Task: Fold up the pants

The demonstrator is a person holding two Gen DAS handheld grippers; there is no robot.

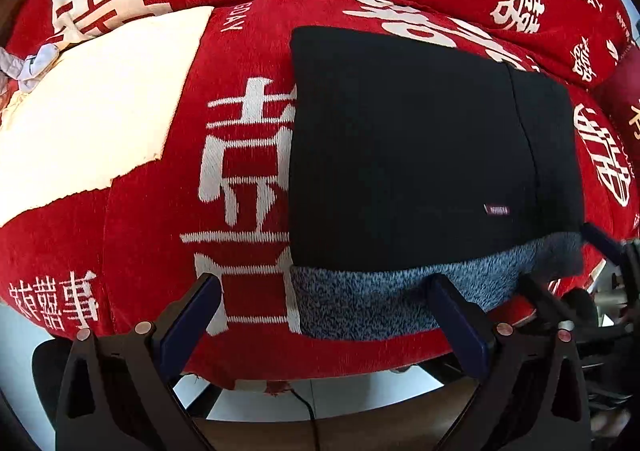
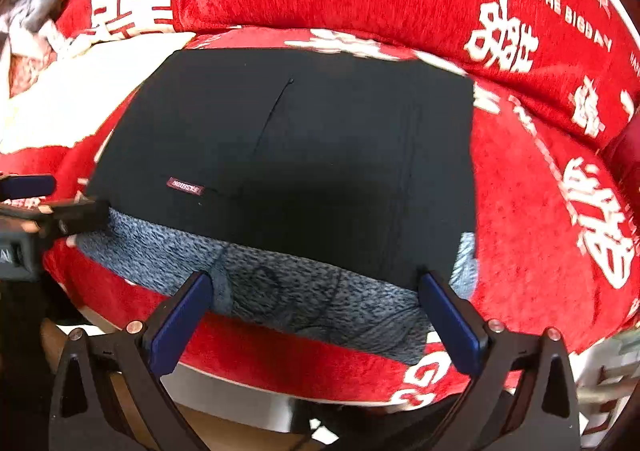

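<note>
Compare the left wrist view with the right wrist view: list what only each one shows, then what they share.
Only the left wrist view shows the large cream patch on the cover and the left gripper with its jaws spread wide.

Only the right wrist view shows the pocket slit in the pants and the right gripper, jaws also spread.

Both show the folded black pants, their grey fleecy lining, the small label and the red cover.

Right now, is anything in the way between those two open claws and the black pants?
Nothing visible. The pants lie folded on the red cover, and both the left gripper and right gripper hang open at their near edge.
</note>
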